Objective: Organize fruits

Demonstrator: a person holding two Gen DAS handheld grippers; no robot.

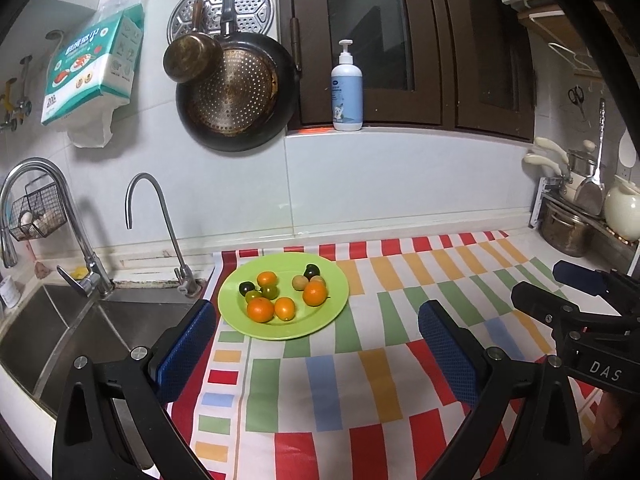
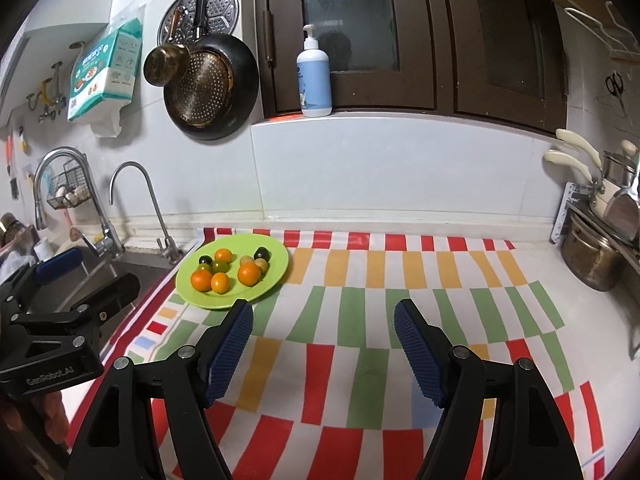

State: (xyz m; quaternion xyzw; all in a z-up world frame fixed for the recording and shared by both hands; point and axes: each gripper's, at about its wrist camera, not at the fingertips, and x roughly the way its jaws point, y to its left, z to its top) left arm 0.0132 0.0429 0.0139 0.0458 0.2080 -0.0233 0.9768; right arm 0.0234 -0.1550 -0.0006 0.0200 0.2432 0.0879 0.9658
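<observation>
A lime green plate (image 1: 335,280) (image 2: 280,258) sits on the striped mat near the sink. It holds several small fruits: orange ones (image 1: 315,293) (image 2: 249,274), dark green ones (image 1: 311,270) (image 2: 262,253) and pale yellow-green ones (image 1: 300,282) (image 2: 219,266). My left gripper (image 1: 317,306) is open just short of the plate's near rim, with nothing between its blue pads. My right gripper (image 2: 324,306) is open over the mat to the right of the plate, also holding nothing. Each gripper shows at the edge of the other's view.
A steel sink (image 1: 72,320) with two taps (image 1: 160,216) lies left of the plate. A rack of pots (image 2: 596,256) stands at the right end of the counter. A pump bottle (image 1: 346,88) stands on the window sill, and pans (image 1: 236,88) hang on the tiled wall.
</observation>
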